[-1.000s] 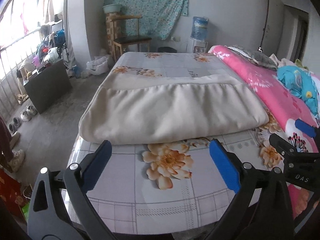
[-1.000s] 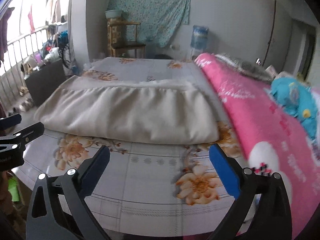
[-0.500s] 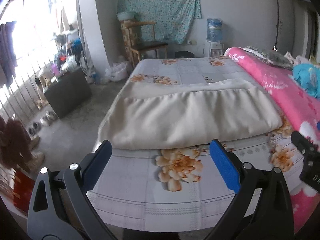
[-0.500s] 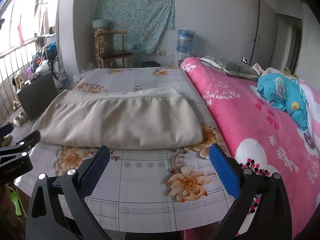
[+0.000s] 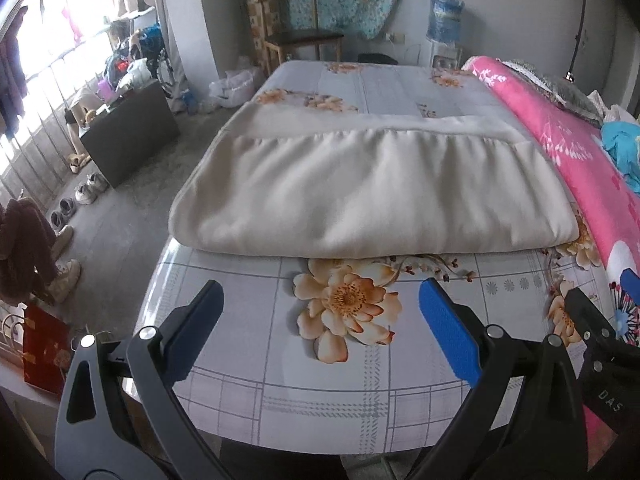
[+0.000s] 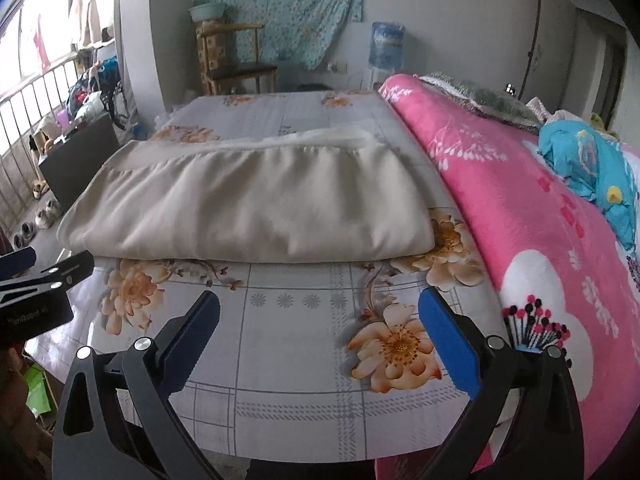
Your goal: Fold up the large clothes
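A large cream cloth (image 5: 368, 196) (image 6: 248, 208) lies folded into a wide flat rectangle across the flowered grey bedsheet (image 5: 320, 368) (image 6: 296, 344). My left gripper (image 5: 320, 300) hovers open near the bed's front edge, short of the cloth, with nothing between its blue fingers. To its right, my right gripper (image 6: 318, 304) is also open and empty, at about the same distance from the cloth's near fold. In the left wrist view the right gripper (image 5: 600, 320) shows at the right edge; the left gripper (image 6: 36, 276) shows at the left edge of the right wrist view.
A pink flowered blanket (image 6: 540, 220) covers the bed's right side, with a blue bundle (image 6: 592, 172) on it. Beyond the bed stand a wooden chair (image 5: 296, 36) and a water dispenser (image 5: 444, 24). Left of the bed are a dark cabinet (image 5: 128, 132) and shoes (image 5: 76, 196) on the floor.
Both grippers have swayed slightly and come back in toward the bed's front edge, so the cloth looks a little closer. The cloth has not moved. Both stayed open.
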Demonstrator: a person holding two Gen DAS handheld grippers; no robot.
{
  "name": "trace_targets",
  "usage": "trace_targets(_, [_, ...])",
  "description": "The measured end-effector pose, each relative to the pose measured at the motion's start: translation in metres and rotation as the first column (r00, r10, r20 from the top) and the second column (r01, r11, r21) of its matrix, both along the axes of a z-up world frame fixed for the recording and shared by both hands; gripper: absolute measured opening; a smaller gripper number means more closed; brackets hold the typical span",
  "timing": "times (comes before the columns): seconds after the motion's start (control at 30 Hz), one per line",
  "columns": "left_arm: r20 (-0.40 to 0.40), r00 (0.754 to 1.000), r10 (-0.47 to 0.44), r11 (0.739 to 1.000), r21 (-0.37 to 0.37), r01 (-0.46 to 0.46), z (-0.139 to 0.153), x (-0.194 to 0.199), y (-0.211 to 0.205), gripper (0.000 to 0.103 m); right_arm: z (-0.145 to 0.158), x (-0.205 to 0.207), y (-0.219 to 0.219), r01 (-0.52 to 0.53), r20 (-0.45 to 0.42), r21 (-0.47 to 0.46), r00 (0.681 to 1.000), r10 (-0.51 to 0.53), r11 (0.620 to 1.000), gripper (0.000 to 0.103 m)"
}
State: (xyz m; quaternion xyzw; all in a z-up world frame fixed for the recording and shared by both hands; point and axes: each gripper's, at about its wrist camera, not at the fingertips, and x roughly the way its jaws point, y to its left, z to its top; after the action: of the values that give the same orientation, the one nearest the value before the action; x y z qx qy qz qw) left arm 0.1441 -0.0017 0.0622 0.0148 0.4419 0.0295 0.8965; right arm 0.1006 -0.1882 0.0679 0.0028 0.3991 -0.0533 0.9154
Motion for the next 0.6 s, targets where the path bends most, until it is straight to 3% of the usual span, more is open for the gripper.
trace_targets(0.6, [-0.011, 1.0, -0.018, 1.0, -0.017, 0.018, 0.0, 0.004, -0.006, 0.095, -0.006, 0.015, 0.0, 0.008, -0.055, 0.014, 0.998, -0.008, 1.0, 0.097])
